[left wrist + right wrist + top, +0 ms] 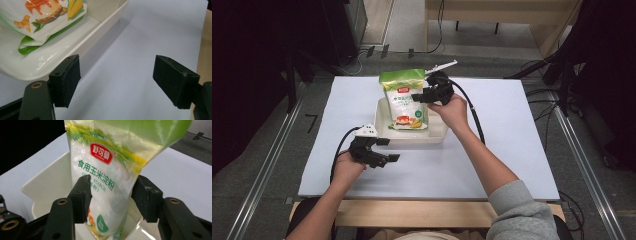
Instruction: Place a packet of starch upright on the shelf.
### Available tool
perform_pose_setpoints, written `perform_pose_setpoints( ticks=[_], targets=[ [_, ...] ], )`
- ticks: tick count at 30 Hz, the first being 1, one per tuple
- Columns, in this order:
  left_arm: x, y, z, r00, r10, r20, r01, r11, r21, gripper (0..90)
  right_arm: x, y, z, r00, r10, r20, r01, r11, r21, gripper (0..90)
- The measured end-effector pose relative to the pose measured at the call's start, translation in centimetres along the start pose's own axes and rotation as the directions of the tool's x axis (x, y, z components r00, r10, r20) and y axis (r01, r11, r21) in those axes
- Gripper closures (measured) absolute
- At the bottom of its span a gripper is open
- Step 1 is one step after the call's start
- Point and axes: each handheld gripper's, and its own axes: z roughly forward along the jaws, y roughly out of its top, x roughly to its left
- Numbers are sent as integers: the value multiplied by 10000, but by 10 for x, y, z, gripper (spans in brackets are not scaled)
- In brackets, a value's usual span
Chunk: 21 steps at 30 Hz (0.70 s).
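We see the right gripper point(419, 96) pinching a green and white starch bag point(404, 100) at mid-height, one jaw pressed on each side of it; in the right gripper view the bag point(105, 177) rises upright between the two black jaws, red logo and printed text just above them. The bag's bottom sits in a white tray point(437, 132) directly below this gripper, and in the right gripper view the tray wall point(47, 182) curves off to the left of the jaws. The right hand point(453, 111) holds the gripper from the near side, cable trailing back along the forearm. The left gripper point(387, 150) hangs low over the white table sheet point(512, 150), jaws spread wide with nothing between them. In the left gripper view the tray point(100, 27) lies just ahead and left of the left jaw, whether touching we cannot tell, with the bag's lower corner point(50, 22) resting inside it; bare sheet point(125, 75) shows between the jaws. The left hand point(346, 167) grips from behind.
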Motion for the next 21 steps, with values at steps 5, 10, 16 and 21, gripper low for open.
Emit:
perform_pose_setpoints(
  ticks=[5, 10, 16, 21],
  targets=[
    [0, 0, 0, 10000, 0, -15, 0, 10000, 59, 227, -3, -5, -13, 10000, 3, -28, -3, 10000, -56, 477],
    [0, 0, 0, 10000, -18, -21, 19, 10000, 33, 227, -7, -11, -24, 9998, 40, -179, -41, 10000, -39, 441],
    [3, -1, -3, 10000, -56, -78, 56, 10000, -4, 227, -11, -21, -37, 9996, 96, -266, -97, 9999, -41, 424],
    [4, -1, -3, 9998, -148, -122, 147, 9998, -100, 227, -10, -33, -51, 9995, -86, -290, 85, 10000, -22, 419]
  ],
)
